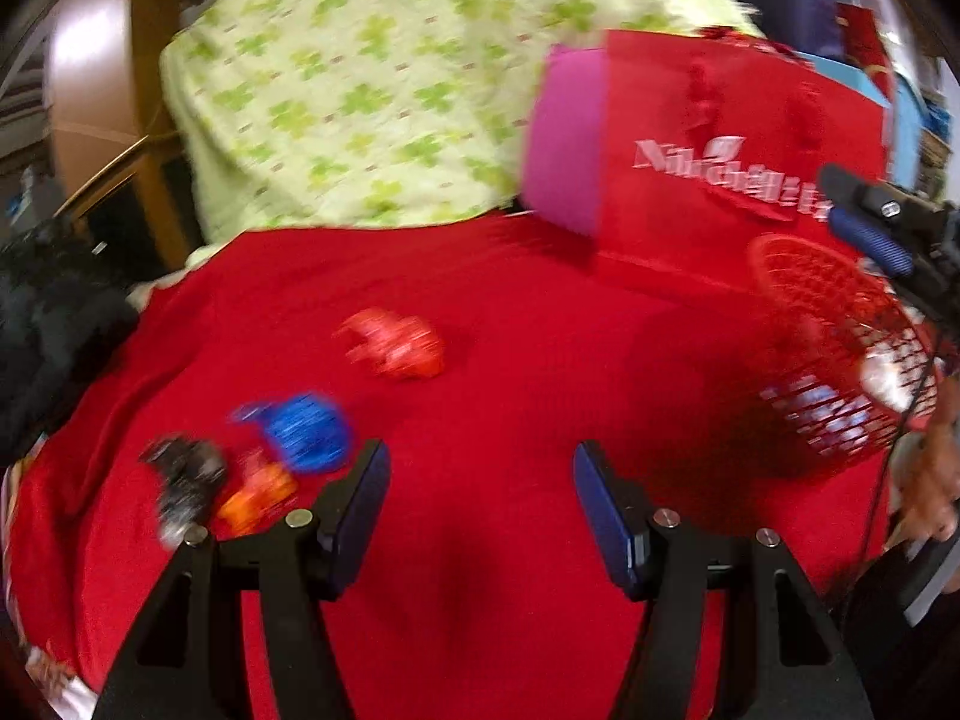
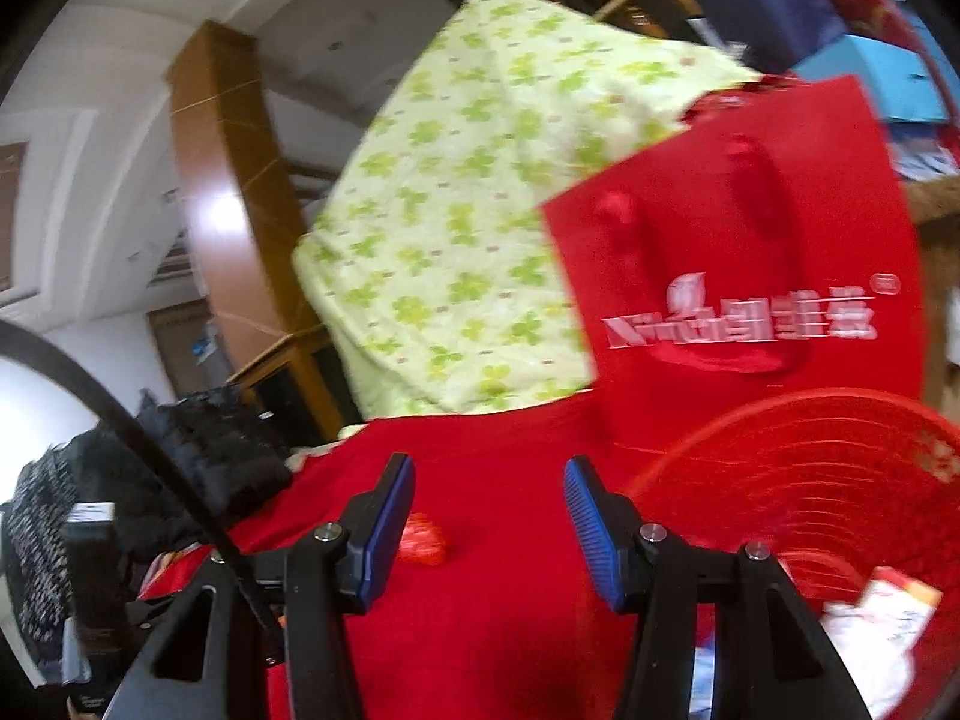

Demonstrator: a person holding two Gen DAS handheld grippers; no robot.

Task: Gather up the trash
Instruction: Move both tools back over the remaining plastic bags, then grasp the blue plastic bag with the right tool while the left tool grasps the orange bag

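Crumpled wrappers lie on a red cloth: a red one, a blue one, an orange one and a black one. My left gripper is open and empty, low over the cloth, right of the blue wrapper. A red mesh basket with some trash in it stands at the right. My right gripper is open and empty, above the cloth, just left of the basket. The red wrapper lies beyond its left finger. The right gripper also shows at the edge of the left wrist view.
A red paper bag with white lettering stands behind the basket. A green clover-patterned quilt is piled at the back. Dark clothing lies at the left edge. A wooden frame stands behind.
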